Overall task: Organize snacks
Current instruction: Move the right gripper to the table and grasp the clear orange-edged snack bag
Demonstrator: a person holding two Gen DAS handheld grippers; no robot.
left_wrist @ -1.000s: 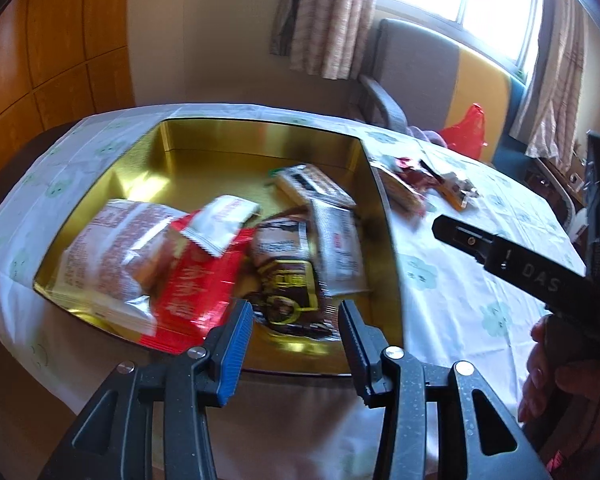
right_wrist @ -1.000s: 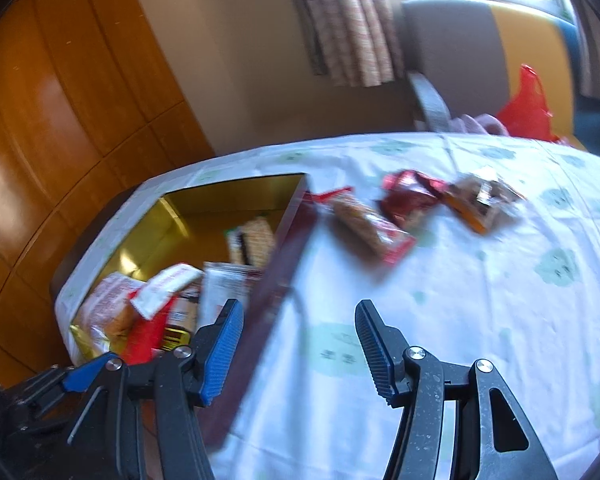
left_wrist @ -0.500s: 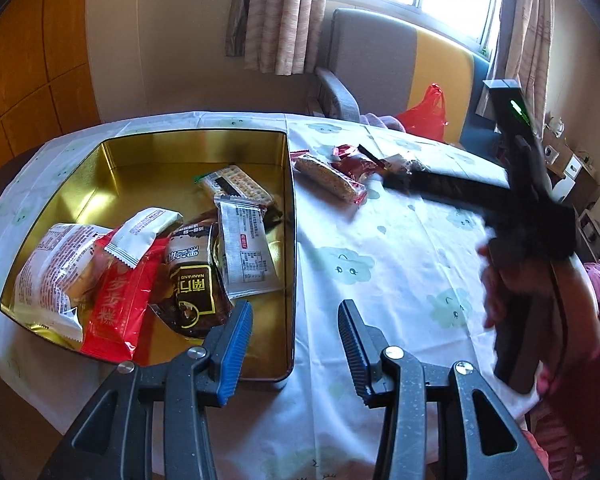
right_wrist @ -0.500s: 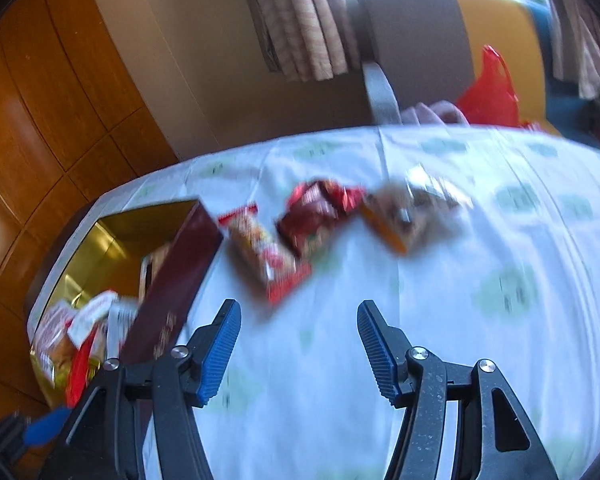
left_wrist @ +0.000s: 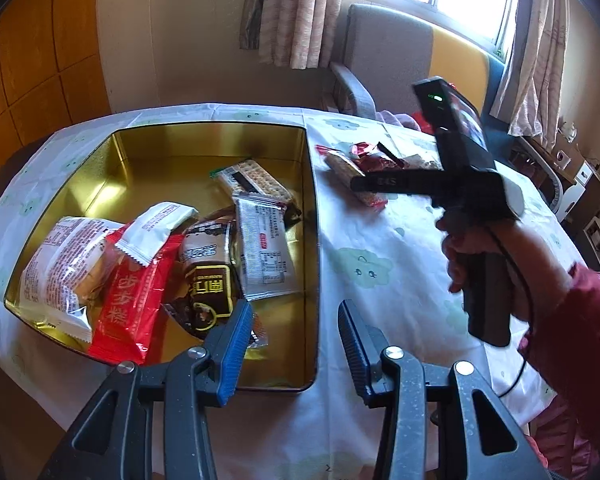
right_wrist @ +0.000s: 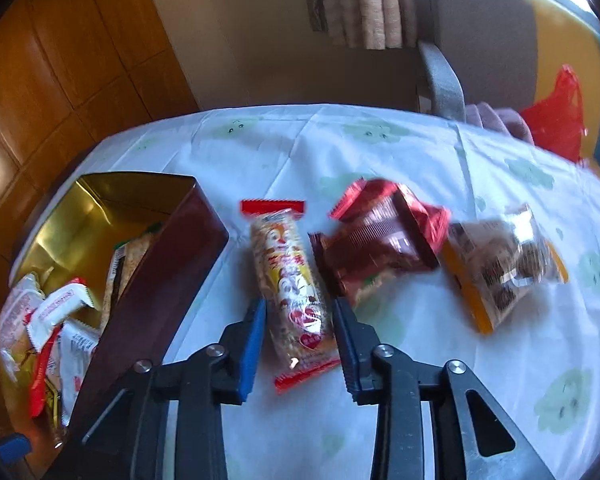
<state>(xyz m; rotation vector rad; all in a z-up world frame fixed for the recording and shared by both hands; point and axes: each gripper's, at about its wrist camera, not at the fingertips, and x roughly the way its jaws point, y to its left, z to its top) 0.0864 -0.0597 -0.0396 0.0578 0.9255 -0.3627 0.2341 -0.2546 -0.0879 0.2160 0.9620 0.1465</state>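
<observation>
Right wrist view: the right gripper [right_wrist: 298, 334], at lower centre, straddles the near end of a long cracker pack [right_wrist: 290, 292] lying on the tablecloth [right_wrist: 400, 420]. Its jaws are closing, with the pack between them; whether the pads already press on the wrapper cannot be told, so no firm grasp is claimed. Right of the pack lie a red pouch [right_wrist: 384, 244] and a clear-and-yellow pack [right_wrist: 504, 268], the pouch almost touching the cracker pack. The gold tin [right_wrist: 100, 200], at left, already holds several snacks.

Left wrist view: the left gripper [left_wrist: 296, 338], bottom centre, hangs empty with fingers apart over the tin's near right corner.

Risks, as judged: the grip falls near the pack's end, so the long pack may droop or slip from the pads on lifting; hard closure could crush the crackers; the right finger might snag the pouch's edge and drag it along.
</observation>
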